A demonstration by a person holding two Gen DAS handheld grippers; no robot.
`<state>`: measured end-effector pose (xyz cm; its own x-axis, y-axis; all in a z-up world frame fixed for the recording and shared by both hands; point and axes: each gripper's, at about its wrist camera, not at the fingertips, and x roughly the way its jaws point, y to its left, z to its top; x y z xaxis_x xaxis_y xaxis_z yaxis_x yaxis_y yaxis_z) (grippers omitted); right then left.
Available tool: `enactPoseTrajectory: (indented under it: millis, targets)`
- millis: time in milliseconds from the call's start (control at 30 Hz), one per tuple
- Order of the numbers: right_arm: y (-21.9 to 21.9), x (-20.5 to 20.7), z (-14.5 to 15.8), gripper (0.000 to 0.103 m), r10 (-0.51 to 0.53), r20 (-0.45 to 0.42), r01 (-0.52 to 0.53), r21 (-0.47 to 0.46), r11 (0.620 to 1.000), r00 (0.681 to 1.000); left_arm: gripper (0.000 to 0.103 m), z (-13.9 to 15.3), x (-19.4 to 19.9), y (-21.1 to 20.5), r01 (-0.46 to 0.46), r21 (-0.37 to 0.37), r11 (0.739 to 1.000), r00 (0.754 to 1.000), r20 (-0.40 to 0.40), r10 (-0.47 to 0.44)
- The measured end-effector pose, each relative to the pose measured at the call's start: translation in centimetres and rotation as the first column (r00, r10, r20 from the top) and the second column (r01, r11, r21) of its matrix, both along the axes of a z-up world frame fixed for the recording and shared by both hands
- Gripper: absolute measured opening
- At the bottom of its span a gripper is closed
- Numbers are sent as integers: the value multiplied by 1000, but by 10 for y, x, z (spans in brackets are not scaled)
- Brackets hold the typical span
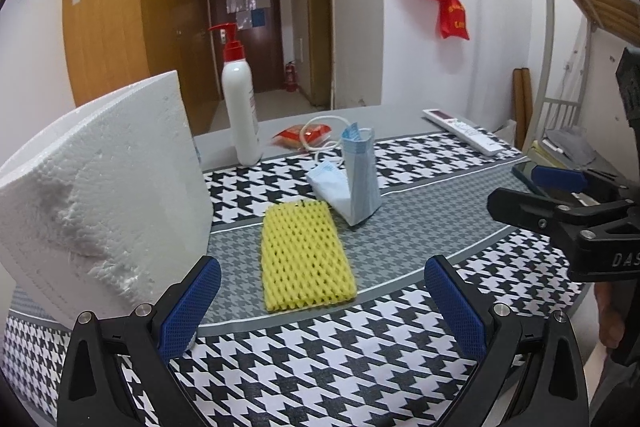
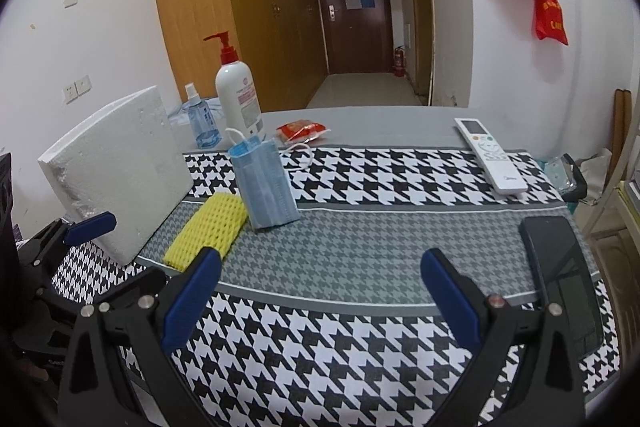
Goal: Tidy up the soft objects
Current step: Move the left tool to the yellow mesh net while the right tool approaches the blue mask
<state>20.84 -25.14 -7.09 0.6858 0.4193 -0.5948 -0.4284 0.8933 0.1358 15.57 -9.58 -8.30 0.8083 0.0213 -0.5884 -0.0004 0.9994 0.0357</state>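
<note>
A yellow foam net [image 1: 306, 255] lies flat on the grey band of the houndstooth cloth; it also shows in the right wrist view [image 2: 208, 230]. A folded blue face mask [image 1: 358, 179] stands just behind it, also in the right wrist view [image 2: 266, 187]. A white styrofoam block [image 1: 100, 195] stands tilted at the left, also in the right wrist view [image 2: 120, 171]. My left gripper [image 1: 322, 303] is open and empty, just short of the foam net. My right gripper [image 2: 320, 295] is open and empty over the cloth, right of the net.
A white pump bottle [image 1: 240, 107], a red packet [image 1: 300, 137] and a white cord stand at the back. A blue spray bottle [image 2: 202, 123] is behind the block. A white remote [image 2: 490, 155] and a black phone [image 2: 564, 267] lie at the right.
</note>
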Motion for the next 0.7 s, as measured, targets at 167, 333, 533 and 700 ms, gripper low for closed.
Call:
enactPoseTrajectory:
  millis: [167,333,533,700]
  targets:
    - [5,8,-3,101,25,-20,-25,-4,1000,999,102,-4,6,2,-23,22,999,1000,-17,23]
    - [13,16,-4,101,55,-41,-56,-12,998,998,102,-6,12,3,-35,28,999,999,-32,36]
    - [27,24,-5,101,100,-60,-102,-40,994,993,102,-12,25,9,-62,41,997,995,-80,65]
    - [32,33,-4,101,122,-67,-125,-46,991,990,102,-14,33,10,-71,44,997,991,-108,76]
